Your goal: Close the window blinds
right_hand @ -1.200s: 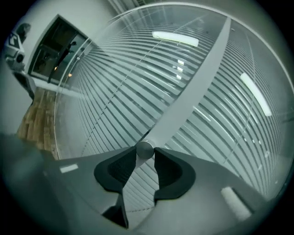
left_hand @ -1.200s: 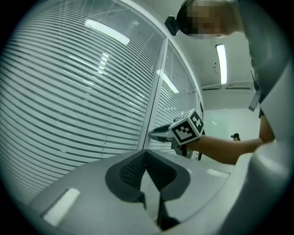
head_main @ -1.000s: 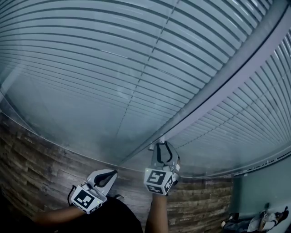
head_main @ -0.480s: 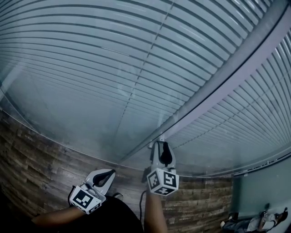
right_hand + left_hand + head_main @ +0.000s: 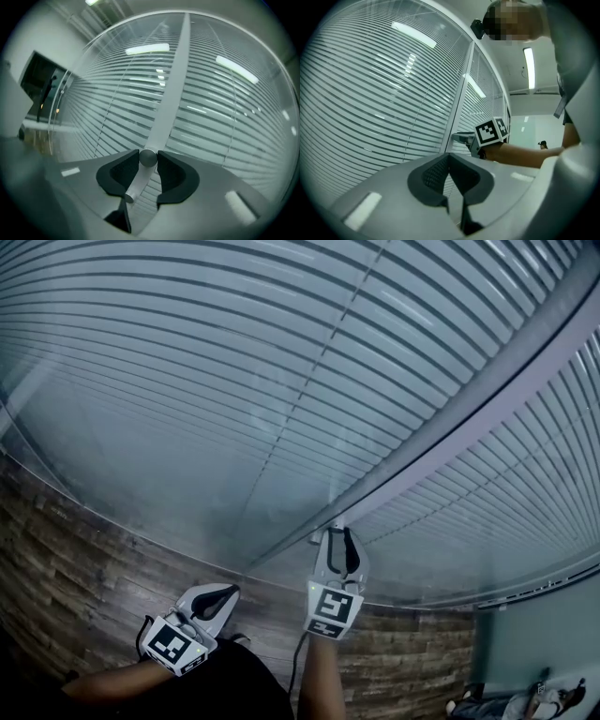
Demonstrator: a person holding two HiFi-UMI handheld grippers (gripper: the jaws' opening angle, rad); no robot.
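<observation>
Tilting step: right tool (image 5: 338,538), at six o'clock under the blinds (image 5: 234,381), has just been closing and grips the knob (image 5: 148,158); left tool (image 5: 221,594) pinched together, empty. Next: a steady wrist roll.

Head view looks from behind at the blinds (image 5: 234,381), which both gripper views also face close up
</observation>
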